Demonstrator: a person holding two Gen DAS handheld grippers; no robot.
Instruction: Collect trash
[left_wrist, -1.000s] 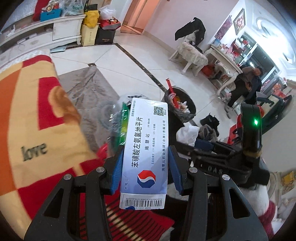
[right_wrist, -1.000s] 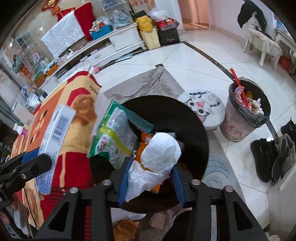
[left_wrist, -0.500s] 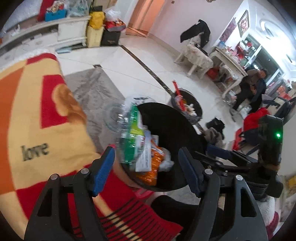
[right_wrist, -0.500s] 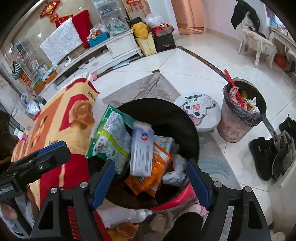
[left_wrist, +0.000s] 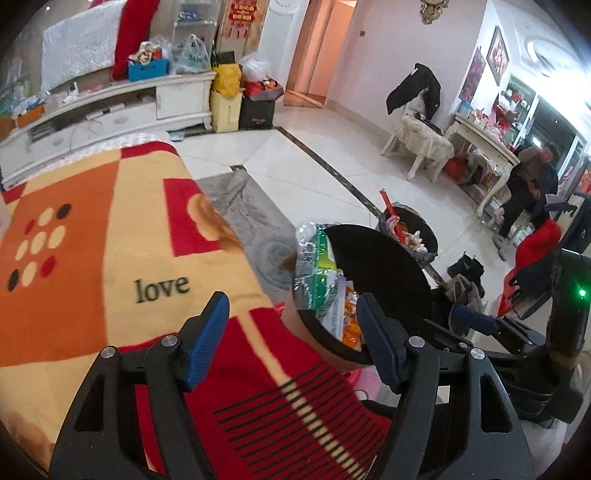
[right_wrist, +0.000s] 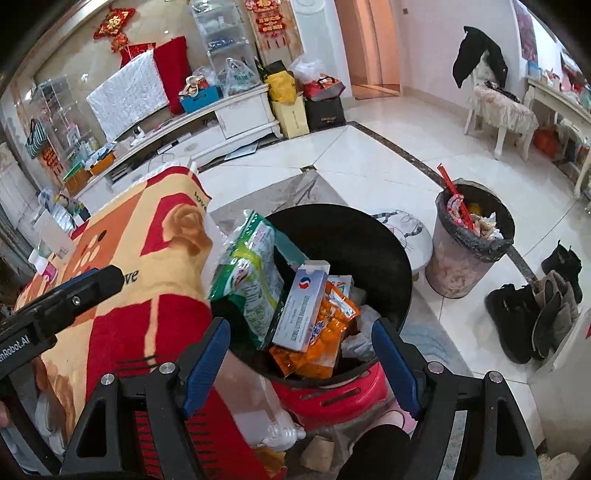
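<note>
Right wrist view looks down into a black bin (right_wrist: 369, 240) that sits on a red stool (right_wrist: 332, 391) beside the blanket-covered surface (right_wrist: 147, 258), close enough that litter picked off the blanket can be dropped in with a short reach. The right gripper (right_wrist: 301, 363) hangs over the bin's near rim with its blue pads spread wide and nothing between them, which suits a tool that has nothing left to carry. The trash fills the bin: a white medicine box (right_wrist: 301, 306) lies slanted on top, resting on an orange snack wrapper (right_wrist: 317, 339), with a green and silver bag (right_wrist: 247, 277) propped against the left wall and crumpled white tissue (right_wrist: 356, 345) low on the right. From the left wrist camera, the left gripper (left_wrist: 291, 338) is likewise spread and empty, poised over the blanket's edge just beside the bin. A second, fuller bin (right_wrist: 472, 240) stands apart on the tiled floor.
</note>
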